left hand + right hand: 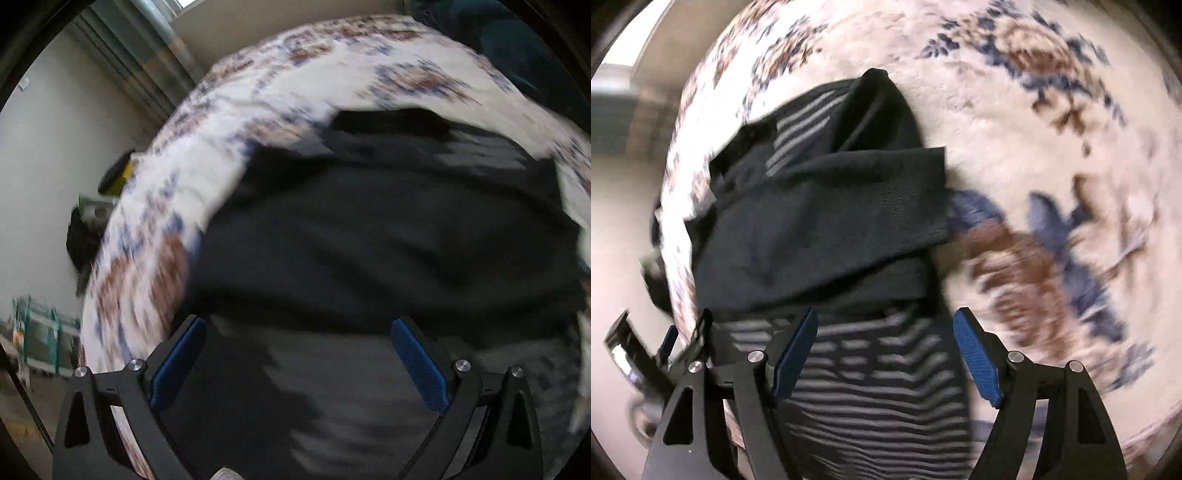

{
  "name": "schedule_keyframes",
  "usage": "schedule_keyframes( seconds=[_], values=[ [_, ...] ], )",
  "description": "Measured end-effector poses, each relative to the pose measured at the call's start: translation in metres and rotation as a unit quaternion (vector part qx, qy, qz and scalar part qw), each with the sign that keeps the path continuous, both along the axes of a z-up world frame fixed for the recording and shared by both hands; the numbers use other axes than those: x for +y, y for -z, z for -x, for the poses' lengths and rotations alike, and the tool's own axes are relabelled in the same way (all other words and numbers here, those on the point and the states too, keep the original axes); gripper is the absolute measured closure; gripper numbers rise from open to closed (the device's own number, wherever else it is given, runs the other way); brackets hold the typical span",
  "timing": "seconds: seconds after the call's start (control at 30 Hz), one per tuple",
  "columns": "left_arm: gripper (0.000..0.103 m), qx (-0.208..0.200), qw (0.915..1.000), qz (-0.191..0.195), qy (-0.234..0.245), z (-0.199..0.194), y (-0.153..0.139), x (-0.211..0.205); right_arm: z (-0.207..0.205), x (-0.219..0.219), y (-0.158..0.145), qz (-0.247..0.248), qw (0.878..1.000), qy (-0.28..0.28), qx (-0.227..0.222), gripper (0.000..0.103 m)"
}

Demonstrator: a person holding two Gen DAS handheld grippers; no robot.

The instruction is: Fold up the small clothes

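Underneath everything, a pale blanket (1052, 147) with blue and brown flowers, spreading ahead of and to the right of the right gripper (886, 354), and ahead-left of the left gripper (299, 362). Blurred in both views, so fine detail not to be trusted.

On it, dark socks (827, 221) in a loose heap: one plain black piece doubled crosswise just ahead of the right fingertips, a grey-striped piece (879, 387) running back beneath and between the blue pads (794, 354), a third dark end poking out at the far side. In the left view, the same dark cloth (369, 240) filling the ground ahead, with a lighter, streaked patch directly between the fingers.

Right gripper spread wide, nothing pinched; striped cloth lying under the gap, contact with either pad not clear. Left gripper likewise wide open and empty, poised over the near edge of the cloth. At the left border of the right view, a sliver of the other tool (665, 343).

Step in hand, by the look of it: partway through the fold, one piece already laid over, both tools free between grasps. Next move likely calls for closing on the near striped edge and carrying it forward over the folded part, keeping layers aligned; risk of dragging the top piece askew.
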State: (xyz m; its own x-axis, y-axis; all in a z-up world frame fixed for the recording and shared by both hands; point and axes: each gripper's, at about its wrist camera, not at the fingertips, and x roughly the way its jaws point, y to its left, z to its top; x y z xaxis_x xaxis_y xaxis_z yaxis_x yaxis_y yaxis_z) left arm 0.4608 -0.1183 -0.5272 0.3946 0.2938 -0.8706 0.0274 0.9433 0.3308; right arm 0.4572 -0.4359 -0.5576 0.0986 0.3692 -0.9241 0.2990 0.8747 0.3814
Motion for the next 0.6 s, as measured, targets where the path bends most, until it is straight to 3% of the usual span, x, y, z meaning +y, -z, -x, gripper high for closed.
schedule_keyframes(
  seconds=[0.17, 0.43, 0.6],
  values=[
    [0.0, 0.049, 0.9977, 0.014, -0.044, 0.065, 0.013, -0.066, -0.009, -0.014, -0.007, -0.008, 0.997, -0.072, -0.016, 0.025],
    [0.0, 0.082, 0.9891, -0.025, -0.12, 0.131, 0.034, -0.132, -0.033, -0.038, -0.014, -0.074, 0.988, -0.129, -0.036, 0.025],
    [0.0, 0.113, 0.9863, -0.043, -0.112, 0.176, 0.052, -0.182, -0.048, -0.07, 0.005, -0.084, 0.981, -0.173, -0.017, 0.025]
  ],
)
